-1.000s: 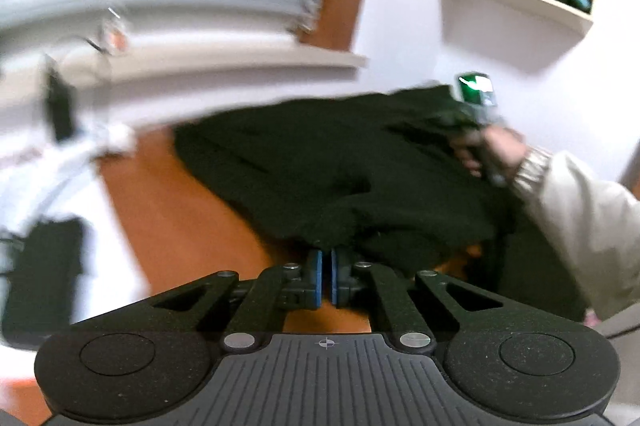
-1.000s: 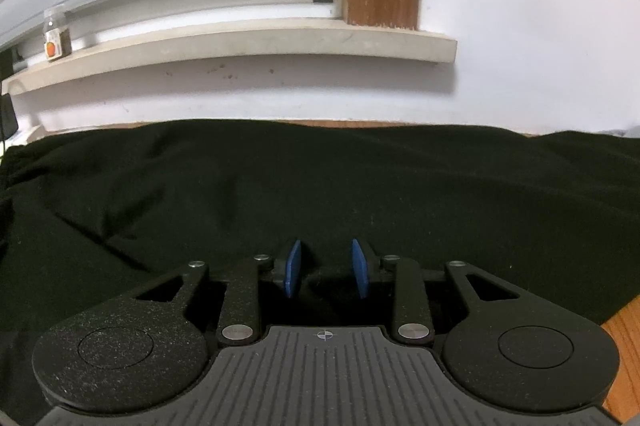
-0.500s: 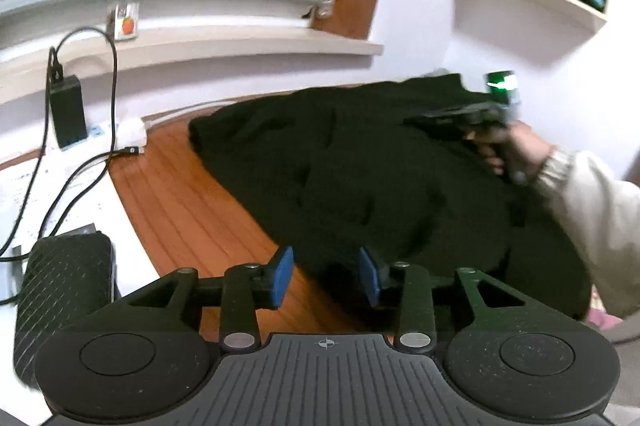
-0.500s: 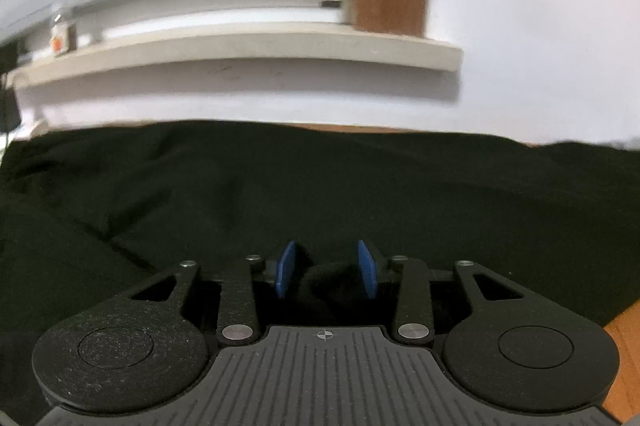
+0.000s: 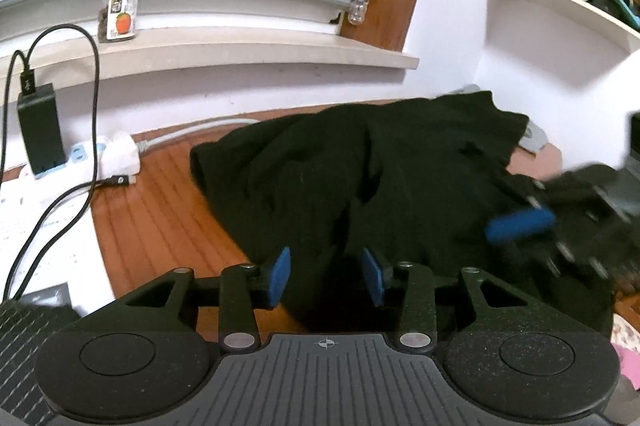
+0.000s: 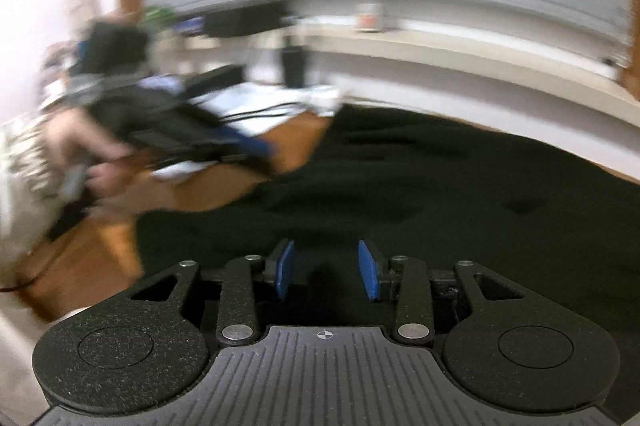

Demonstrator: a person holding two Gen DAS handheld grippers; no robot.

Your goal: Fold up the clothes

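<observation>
Fingers of the left gripper (image 5: 326, 276) stand apart and are opening, their blue pads (image 5: 280, 274) clear of the cloth that lies between and under them; the right gripper (image 6: 326, 270) also stands parted, grasping nothing, with dark cloth beneath it. The black garment (image 5: 360, 166) lies in a rumpled heap on the wooden tabletop (image 5: 152, 222), its near edge under the left fingertips and its far edge close to the wall. Judged from this layout, the step in hand is re-gripping for the next fold: select one single-layer edge or corner per gripper, close fully on it, then lift evenly so the fabric does not drag or bunch. The fabric appears soft, matte and thick, with deep irregular creases. Outward, a white power strip (image 5: 108, 158) with a black adapter (image 5: 40, 130) sits at the left, and a small glass jar (image 5: 119, 9) stands on the pale window sill (image 5: 240, 50).
</observation>
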